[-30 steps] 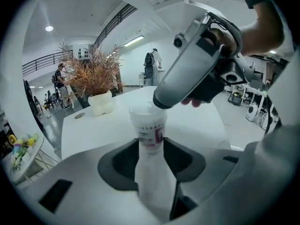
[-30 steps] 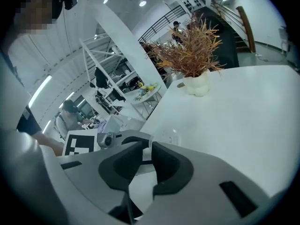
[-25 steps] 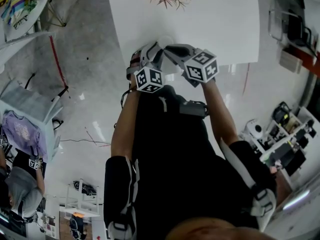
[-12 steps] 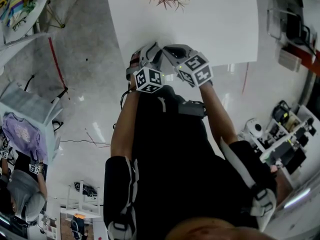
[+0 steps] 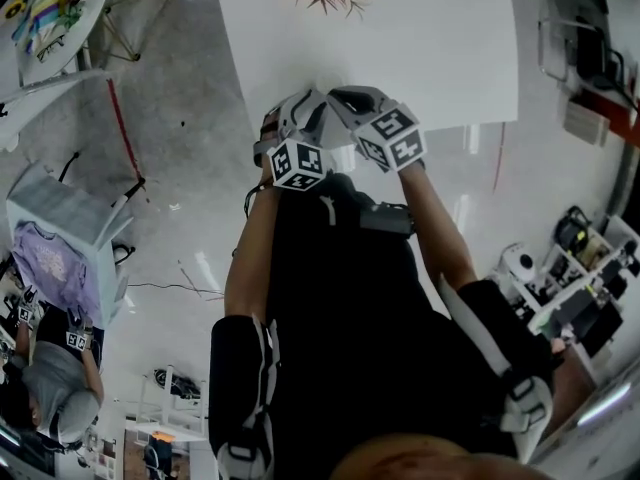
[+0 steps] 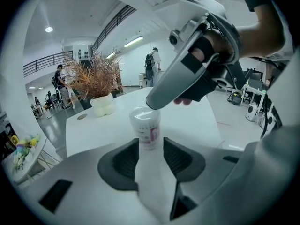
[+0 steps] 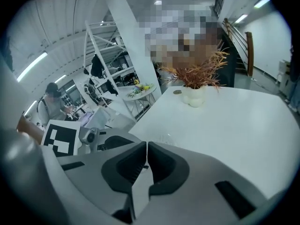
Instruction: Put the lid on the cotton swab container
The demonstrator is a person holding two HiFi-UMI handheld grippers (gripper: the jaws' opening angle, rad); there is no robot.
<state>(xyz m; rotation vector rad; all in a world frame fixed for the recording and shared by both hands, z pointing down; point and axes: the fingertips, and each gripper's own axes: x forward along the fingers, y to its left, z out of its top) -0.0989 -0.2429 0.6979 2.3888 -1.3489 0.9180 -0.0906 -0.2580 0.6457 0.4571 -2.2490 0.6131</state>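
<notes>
The cotton swab container [image 6: 146, 125], a small clear cup with a pink-and-white label, stands between the jaws of my left gripper [image 6: 146, 142], which is shut on its sides. It is held above the near edge of the white table [image 5: 400, 48]. A pale lid or rim [image 6: 145, 112] shows at its top; I cannot tell whether it is seated. My right gripper [image 6: 157, 102] rests its tip on the cup's top right edge. In the right gripper view its jaws [image 7: 146, 146] are shut, with nothing visible between them. In the head view both grippers [image 5: 300, 118] [image 5: 350, 103] meet close together.
A dried plant in a white pot [image 6: 102, 104] stands at the table's far end, with a small round disc [image 6: 82, 117] beside it. The person's legs fill the lower head view. Other tables, shelves and people stand around the room.
The right gripper has shifted a little to the left, closer to the left gripper. The left gripper and the container have stayed in place.
</notes>
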